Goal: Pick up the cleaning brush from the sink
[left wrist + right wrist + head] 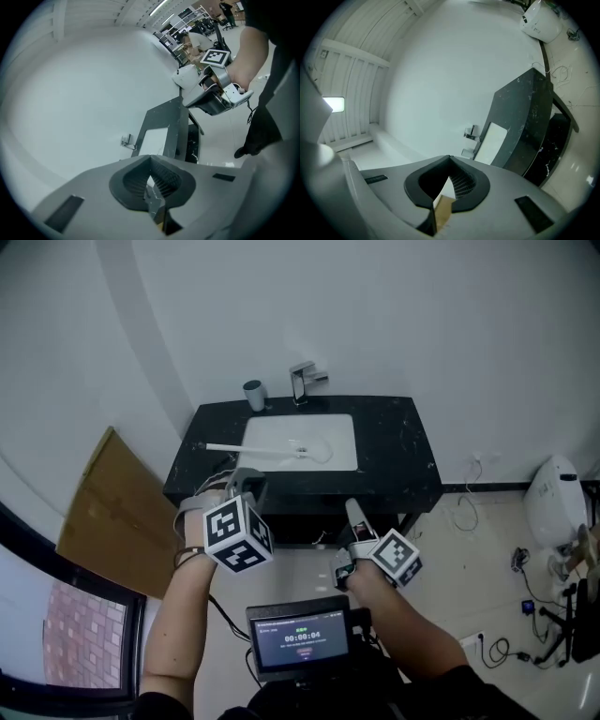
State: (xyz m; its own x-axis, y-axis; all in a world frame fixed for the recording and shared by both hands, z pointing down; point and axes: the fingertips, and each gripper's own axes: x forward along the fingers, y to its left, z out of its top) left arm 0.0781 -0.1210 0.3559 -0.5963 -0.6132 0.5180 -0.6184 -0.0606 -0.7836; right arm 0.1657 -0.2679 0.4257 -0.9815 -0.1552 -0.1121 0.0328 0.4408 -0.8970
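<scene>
The cleaning brush (246,449) is white with a long handle. It lies across the left rim of the white sink (337,442), with its head inside the basin. The sink is set in a black stone vanity (398,451). Both grippers hang in the air in front of the vanity, short of its front edge. My left gripper (246,486) (151,159) is shut with nothing in it. My right gripper (354,514) (450,158) is also shut and empty. In both gripper views the sink (154,140) (492,140) is small and far off, and the brush cannot be made out.
A chrome tap (302,381) and a grey cup (254,395) stand behind the sink. A cardboard panel (112,512) leans left of the vanity. At right, a white appliance (555,493) and cables (525,568) sit on the floor. A screen device (302,638) is at the person's chest.
</scene>
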